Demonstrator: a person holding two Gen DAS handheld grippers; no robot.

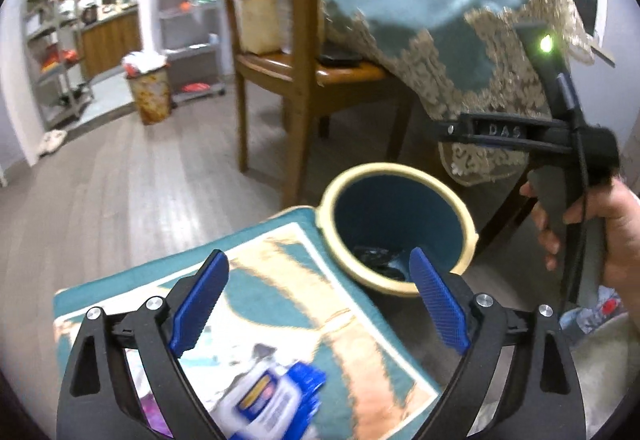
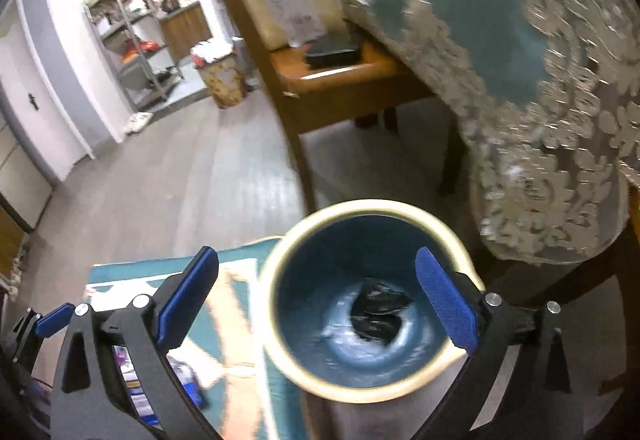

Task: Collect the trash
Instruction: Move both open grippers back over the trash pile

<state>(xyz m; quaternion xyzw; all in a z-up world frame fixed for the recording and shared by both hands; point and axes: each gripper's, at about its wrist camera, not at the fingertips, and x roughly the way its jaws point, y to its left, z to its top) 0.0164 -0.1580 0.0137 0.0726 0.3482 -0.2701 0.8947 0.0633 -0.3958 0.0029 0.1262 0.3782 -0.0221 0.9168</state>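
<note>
A round bin with a cream rim (image 1: 332,196) and blue inside stands on the floor beside a teal patterned mat (image 1: 304,304). Crumpled black trash (image 2: 378,316) lies at its bottom. My right gripper (image 2: 318,302) hangs above the bin's mouth, open with nothing between its blue pads. My left gripper (image 1: 320,304) is open and empty too, over the mat just left of the bin. Beneath it lies a blurred blue and white wrapper (image 1: 272,396) on the mat. In the left wrist view a hand (image 1: 608,236) holds the right gripper's body (image 1: 560,136) above and right of the bin.
A wooden chair (image 1: 296,72) stands behind the bin, and a table with a teal lace-edged cloth (image 1: 460,40) overhangs to the right. Far back left are metal shelves (image 1: 56,48) and a second, patterned bin (image 1: 150,96) full of rubbish. Grey wood floor lies between.
</note>
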